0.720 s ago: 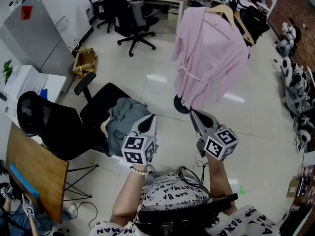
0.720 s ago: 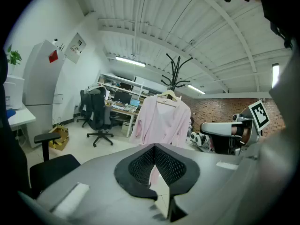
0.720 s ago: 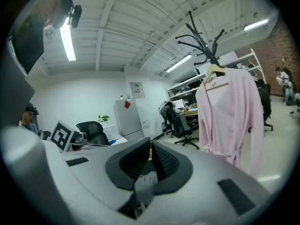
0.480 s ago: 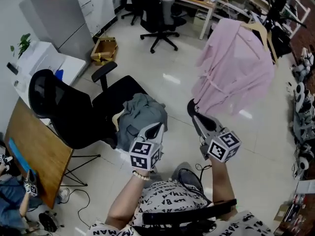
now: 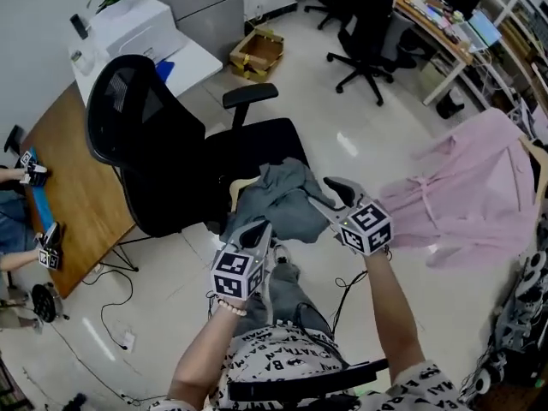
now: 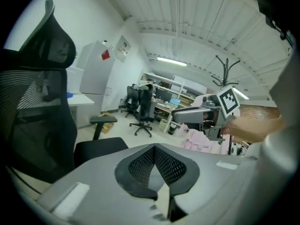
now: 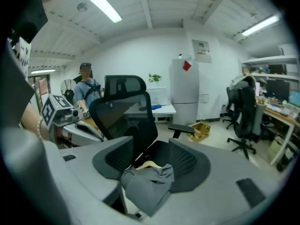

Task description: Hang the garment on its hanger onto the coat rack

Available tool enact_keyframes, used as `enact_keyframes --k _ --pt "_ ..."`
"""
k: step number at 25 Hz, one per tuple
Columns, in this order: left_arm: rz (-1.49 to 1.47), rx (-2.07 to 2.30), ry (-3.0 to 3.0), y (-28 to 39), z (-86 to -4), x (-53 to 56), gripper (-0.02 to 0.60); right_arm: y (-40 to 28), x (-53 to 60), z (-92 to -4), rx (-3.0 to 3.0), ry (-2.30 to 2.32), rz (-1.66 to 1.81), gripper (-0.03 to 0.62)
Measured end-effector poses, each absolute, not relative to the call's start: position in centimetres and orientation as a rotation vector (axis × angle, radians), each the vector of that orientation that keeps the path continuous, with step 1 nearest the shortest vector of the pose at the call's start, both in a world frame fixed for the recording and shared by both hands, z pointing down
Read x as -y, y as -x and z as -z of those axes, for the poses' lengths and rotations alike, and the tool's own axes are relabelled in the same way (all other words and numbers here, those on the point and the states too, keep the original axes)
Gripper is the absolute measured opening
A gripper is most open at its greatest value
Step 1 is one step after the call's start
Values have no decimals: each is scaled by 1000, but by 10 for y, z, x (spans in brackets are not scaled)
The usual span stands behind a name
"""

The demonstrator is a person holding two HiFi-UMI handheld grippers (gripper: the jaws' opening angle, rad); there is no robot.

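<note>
A crumpled grey garment (image 5: 278, 199) lies on the seat of a black office chair (image 5: 171, 152), and a wooden hanger (image 5: 236, 195) pokes out at its left. My right gripper (image 5: 330, 193) hangs over the garment's right edge, jaws wide apart and empty. In the right gripper view the garment (image 7: 147, 182) and hanger (image 7: 149, 164) show between its jaws (image 7: 152, 149), still some way off. My left gripper (image 5: 255, 228) is shut and empty, just in front of the garment. A pink garment (image 5: 462, 199) hangs on a hanger at the right; the coat rack (image 6: 225, 69) shows in the left gripper view.
A wooden table (image 5: 68, 187) stands left of the chair, with a person's hands (image 5: 17, 178) at its edge. A white cabinet (image 5: 145, 32), a cardboard box (image 5: 257, 51), another office chair (image 5: 368, 24) and a desk (image 5: 437, 24) lie beyond. Cables (image 5: 120, 306) trail on the floor.
The view has swung left: the pink garment went from centre to the right edge, and the chair with the grey garment came to the middle. Both grippers now reach it.
</note>
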State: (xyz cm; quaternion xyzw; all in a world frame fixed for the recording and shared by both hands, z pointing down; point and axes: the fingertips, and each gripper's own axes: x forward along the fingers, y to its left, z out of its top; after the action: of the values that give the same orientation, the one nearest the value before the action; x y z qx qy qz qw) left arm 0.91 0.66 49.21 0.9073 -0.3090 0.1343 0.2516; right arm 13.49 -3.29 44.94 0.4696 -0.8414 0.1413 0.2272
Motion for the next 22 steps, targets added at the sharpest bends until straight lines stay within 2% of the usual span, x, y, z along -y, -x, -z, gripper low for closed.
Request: enact_keyframes --k 3,5,12,22 --pt "-381 1002 -2361 9 -518 23 2 -119 83 -483 2336 -1092 -325 256" --pt "-402 1072 -2303 19 -536 41 2 -106 112 -510 2336 -965 -302 295" --pt "-435 1238 -2123 39 -605 89 2 -63 180 -649 2224 -566 -241 295" --pt "-462 1315 -2002 45 -697 133 2 -14 204 -859 2026 -232 -307 281"
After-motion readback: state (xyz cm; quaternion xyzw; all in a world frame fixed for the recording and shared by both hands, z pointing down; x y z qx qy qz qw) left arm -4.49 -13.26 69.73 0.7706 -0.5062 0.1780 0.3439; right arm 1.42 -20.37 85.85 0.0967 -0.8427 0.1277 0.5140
